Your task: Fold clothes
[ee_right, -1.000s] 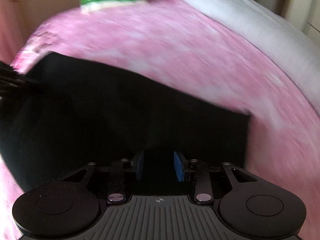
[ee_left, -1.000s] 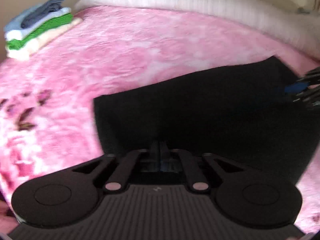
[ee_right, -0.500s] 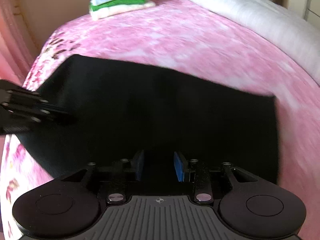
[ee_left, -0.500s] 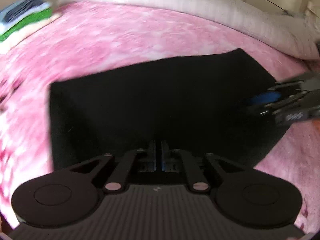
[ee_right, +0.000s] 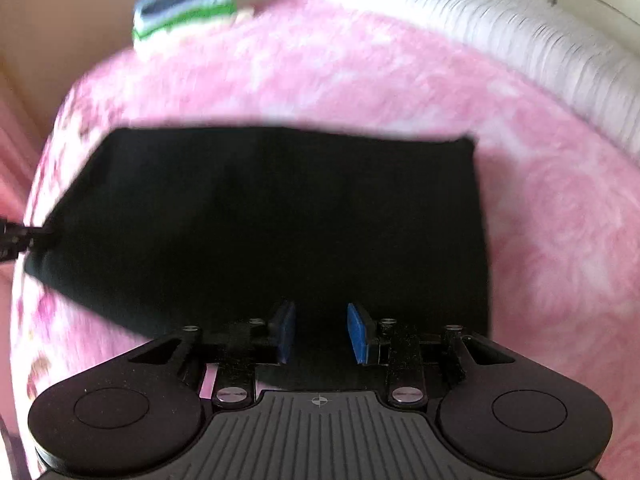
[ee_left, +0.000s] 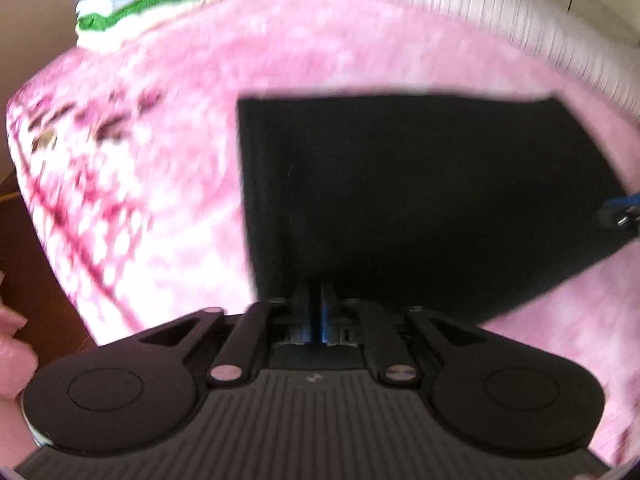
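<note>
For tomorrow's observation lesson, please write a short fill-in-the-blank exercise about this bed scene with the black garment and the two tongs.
1. The black garment lies on a fluffy blanket coloured ____.
2. In the right wrist view, the blue pads of the right tongs stand ____.
3. The left tongs are ____ on the garment's near edge.
4. The stack of folded clothes has a bright ____ layer.

Missing words: pink; apart; shut; green

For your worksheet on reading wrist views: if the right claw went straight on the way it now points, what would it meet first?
Most likely the black cloth, which lies directly ahead of the open right claw on the pink blanket. Depth is unclear through the blur.
</note>
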{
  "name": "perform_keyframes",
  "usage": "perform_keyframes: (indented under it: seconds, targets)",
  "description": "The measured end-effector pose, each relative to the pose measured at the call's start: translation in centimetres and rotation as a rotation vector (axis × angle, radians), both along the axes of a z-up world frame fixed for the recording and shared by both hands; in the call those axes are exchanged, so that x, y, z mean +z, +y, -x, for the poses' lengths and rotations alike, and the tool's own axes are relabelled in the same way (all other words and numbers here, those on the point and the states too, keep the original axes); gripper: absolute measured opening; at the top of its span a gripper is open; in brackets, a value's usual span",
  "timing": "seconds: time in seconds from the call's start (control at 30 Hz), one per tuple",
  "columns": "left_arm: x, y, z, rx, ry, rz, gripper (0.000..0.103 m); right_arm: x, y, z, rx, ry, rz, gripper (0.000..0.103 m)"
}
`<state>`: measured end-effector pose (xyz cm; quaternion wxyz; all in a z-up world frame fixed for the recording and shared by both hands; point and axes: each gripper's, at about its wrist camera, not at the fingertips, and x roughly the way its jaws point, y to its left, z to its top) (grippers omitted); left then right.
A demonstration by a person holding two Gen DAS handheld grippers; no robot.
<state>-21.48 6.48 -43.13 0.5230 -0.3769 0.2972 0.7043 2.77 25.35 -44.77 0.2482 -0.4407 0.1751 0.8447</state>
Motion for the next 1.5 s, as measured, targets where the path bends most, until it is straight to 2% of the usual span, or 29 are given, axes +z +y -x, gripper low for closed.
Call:
perform_keyframes:
  seconds: [0.07, 0.13, 0.23, 0.33, 0.4, 0.5, 0.6, 0.67, 0.73, 0.83, 0.93, 1.03, 1.1, 1.13, 1.2, 1.27, 1.37, 1.43, 1.47, 1.5]
  targets:
    - [0.5, -1.0, 0.2, 0.030, -0.017, -0.002, 0.003, -0.5, -0.3, -0.9, 0.026, -0.021, -0.027, 0.031]
    - [1.6, -1.1, -0.2, 0.041, -0.010, -0.004, 0.003, 0.3, 0.1, -1.4, 0.000, -0.033, -0.005, 0.031]
    - [3.4, 0.3, -1.7, 0.010, -0.066, -0.072, 0.002, 2.1, 0.6, -1.2, -0.046, -0.035, 0.009, 0.031]
    - [4.3, 3.2, -3.9, -0.067, -0.121, -0.141, 0.002, 3.2, 1.0, 0.6, -0.059, 0.043, 0.046, 0.031]
    - [4.3, 5.6, -5.4, -0.127, -0.138, -0.167, 0.002, 3.4, 1.8, 2.3, -0.072, 0.099, 0.099, 0.031]
    - [3.7, 9.0, -7.1, -0.197, -0.168, -0.190, 0.003, 3.1, 3.6, 5.2, -0.073, 0.154, 0.122, 0.030]
    - [1.9, 11.7, -7.8, -0.251, -0.197, -0.162, 0.002, 2.3, 4.6, 7.0, -0.013, 0.172, 0.120, 0.027]
    - [-0.2, 12.6, -8.0, -0.305, -0.206, -0.094, 0.003, 1.1, 4.3, 7.8, 0.052, 0.166, 0.140, 0.027]
    - [-1.3, 12.1, -8.3, -0.365, -0.171, -0.104, 0.003, -0.6, 3.5, 7.7, 0.115, 0.124, 0.136, 0.026]
    - [-1.0, 10.7, -7.9, -0.398, -0.129, -0.110, 0.006, -1.5, 2.2, 6.0, 0.189, 0.081, 0.050, 0.024]
    - [-0.7, 8.2, -6.8, -0.371, -0.026, -0.103, 0.003, -1.1, 2.7, 3.6, 0.137, 0.044, 0.045, 0.024]
    - [-0.1, 5.0, -3.9, -0.257, -0.027, -0.091, 0.003, -0.6, 2.9, 0.7, 0.084, 0.014, 0.019, 0.022]
    - [0.2, 3.1, -2.3, -0.172, 0.005, -0.058, 0.003, -0.2, 2.8, -0.9, 0.055, 0.009, 0.011, 0.014]
    - [0.4, 2.4, -1.7, -0.139, 0.026, -0.043, 0.003, 0.0, 2.5, -1.2, 0.041, -0.012, -0.010, 0.015]
    - [0.8, 1.3, -0.2, -0.033, 0.018, 0.004, 0.002, 0.6, 2.2, -1.8, -0.007, -0.017, -0.009, 0.015]
    - [1.5, 0.3, 0.7, 0.047, -0.037, -0.032, 0.002, 1.2, 1.8, -1.6, -0.080, -0.037, -0.004, 0.015]
    - [2.2, 0.7, -0.8, 0.017, -0.021, -0.087, 0.002, 2.5, 0.3, -1.1, -0.097, 0.041, -0.020, 0.015]
    - [1.1, 1.3, -1.6, 0.006, -0.005, -0.024, 0.003, 2.5, -0.4, -0.6, -0.100, 0.049, -0.008, 0.016]
    - [0.2, 1.3, -1.8, 0.014, 0.022, 0.027, 0.003, 1.8, -0.5, -0.3, -0.105, 0.007, 0.003, 0.016]
    - [-0.2, 0.8, -1.8, 0.026, 0.045, 0.043, 0.003, 1.4, -0.6, -0.5, -0.113, -0.026, 0.008, 0.015]
